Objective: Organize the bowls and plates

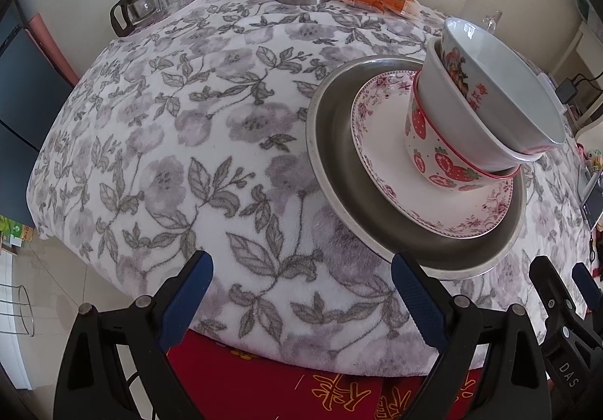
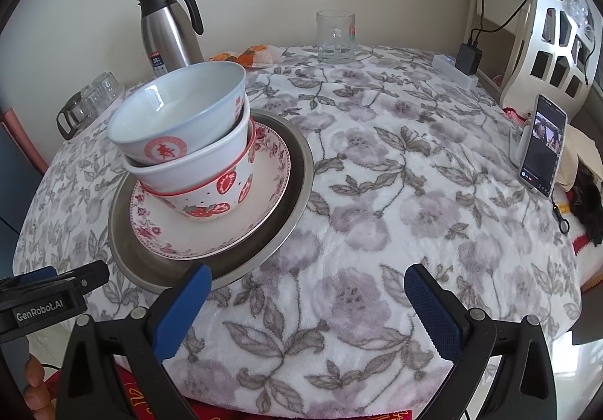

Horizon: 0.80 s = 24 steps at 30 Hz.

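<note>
While both tools hover at the near table edge, conditions are:
Left gripper (image 1: 301, 275): fingers spread apart, holding nothing.
Right gripper (image 2: 307, 288): fingers spread apart, holding nothing.
Stack location: metal tray (image 2: 290, 171) on floral tablecloth (image 2: 414, 194); floral plate (image 2: 211, 235) inside it; strawberry bowl (image 2: 222, 197), white bowl (image 2: 196, 164), top bowl (image 2: 177, 111) nested above.
Stack axis: vertical; top bowl tilted, its mouth not level.
Right view only: phone (image 2: 542, 145), whole glass mug (image 2: 335, 35).
Left view only: red cloth (image 1: 301, 382) at near edge.

left gripper (image 1: 301, 292) jaws wide apart; right gripper (image 2: 307, 303) likewise
</note>
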Each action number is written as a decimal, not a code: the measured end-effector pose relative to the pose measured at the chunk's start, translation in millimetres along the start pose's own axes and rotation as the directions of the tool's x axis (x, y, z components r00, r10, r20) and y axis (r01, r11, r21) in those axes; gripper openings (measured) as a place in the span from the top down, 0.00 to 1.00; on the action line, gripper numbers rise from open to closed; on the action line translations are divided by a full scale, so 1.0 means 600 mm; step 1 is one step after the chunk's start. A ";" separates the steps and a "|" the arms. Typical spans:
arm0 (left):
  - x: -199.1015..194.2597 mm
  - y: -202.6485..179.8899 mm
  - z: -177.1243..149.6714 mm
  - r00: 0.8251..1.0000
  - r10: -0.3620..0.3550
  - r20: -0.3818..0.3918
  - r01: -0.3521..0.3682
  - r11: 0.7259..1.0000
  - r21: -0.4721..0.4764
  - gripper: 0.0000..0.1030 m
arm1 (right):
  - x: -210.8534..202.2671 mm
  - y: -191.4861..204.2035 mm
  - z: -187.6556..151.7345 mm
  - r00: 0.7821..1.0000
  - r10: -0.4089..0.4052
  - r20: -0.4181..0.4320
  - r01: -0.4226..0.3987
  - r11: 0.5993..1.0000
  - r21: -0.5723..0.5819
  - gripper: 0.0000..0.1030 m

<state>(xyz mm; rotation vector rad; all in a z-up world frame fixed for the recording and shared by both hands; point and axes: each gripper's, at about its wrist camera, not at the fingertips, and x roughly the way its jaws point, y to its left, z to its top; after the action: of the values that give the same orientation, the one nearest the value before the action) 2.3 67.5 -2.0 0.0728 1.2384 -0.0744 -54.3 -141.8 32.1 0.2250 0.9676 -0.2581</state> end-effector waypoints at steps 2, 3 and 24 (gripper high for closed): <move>0.001 0.001 0.000 1.000 0.001 -0.001 -0.001 1.000 -0.002 0.07 | 0.000 0.000 0.000 1.000 0.000 0.000 0.000 1.000 0.000 0.00; 0.001 0.001 0.000 1.000 0.001 -0.001 -0.001 1.000 -0.001 0.07 | 0.000 0.000 0.000 1.000 0.000 0.000 0.000 1.000 0.000 0.00; 0.006 0.005 0.002 1.000 0.005 -0.007 -0.005 1.000 -0.020 0.07 | 0.003 0.000 -0.002 1.000 0.000 -0.006 0.000 1.000 -0.005 0.00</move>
<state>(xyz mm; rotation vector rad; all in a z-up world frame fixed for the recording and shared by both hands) 5.1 70.5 -5.2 0.0587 1.2453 -0.0573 -54.4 -141.3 30.1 0.2209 0.9740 -0.2554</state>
